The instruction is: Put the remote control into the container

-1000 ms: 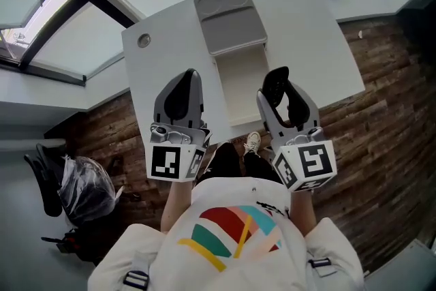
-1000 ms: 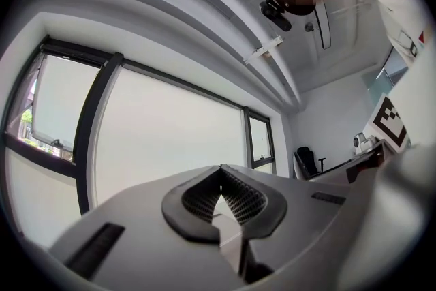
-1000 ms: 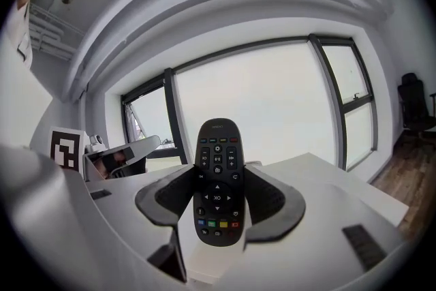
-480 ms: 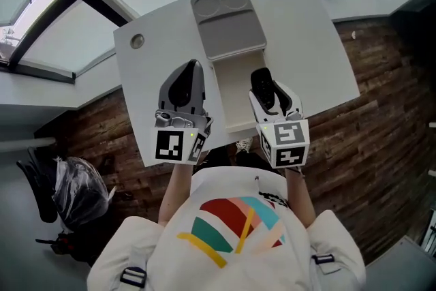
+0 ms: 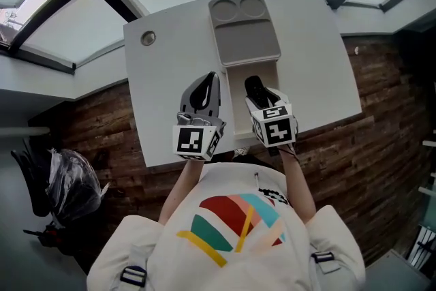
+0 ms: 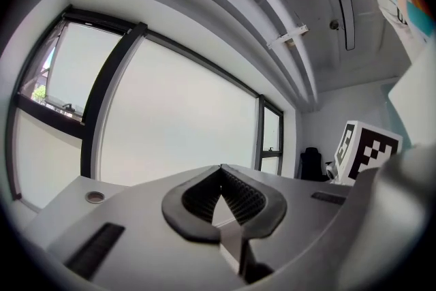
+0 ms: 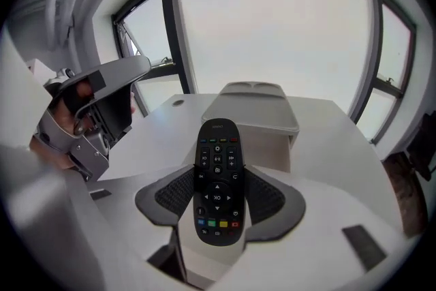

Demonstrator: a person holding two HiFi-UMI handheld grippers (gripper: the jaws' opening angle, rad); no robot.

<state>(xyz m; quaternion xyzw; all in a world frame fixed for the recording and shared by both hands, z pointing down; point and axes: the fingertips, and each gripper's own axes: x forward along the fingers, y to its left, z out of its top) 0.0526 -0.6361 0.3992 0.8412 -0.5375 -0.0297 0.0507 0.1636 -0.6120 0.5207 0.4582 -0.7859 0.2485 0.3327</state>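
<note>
On the left gripper (image 6: 219, 172): pinched together, nothing in it, hovering over the table (image 5: 170, 58) just beside the container (image 5: 245, 44). Then the right gripper (image 7: 219, 174): clamped on the remote control (image 7: 216, 140), buttons up. Slid in from the right side within the last second, now hanging over the container's open half. So probably just lowering and letting go left. Can read "OK" on the middle button; can't make out the logo up top.

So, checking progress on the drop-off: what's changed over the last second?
The right gripper, shut on the remote control, swung inward from beside the container to over its open compartment. The left gripper came forward alongside. Unchanged: the grip on the remote, and the container's place on the table.
</note>
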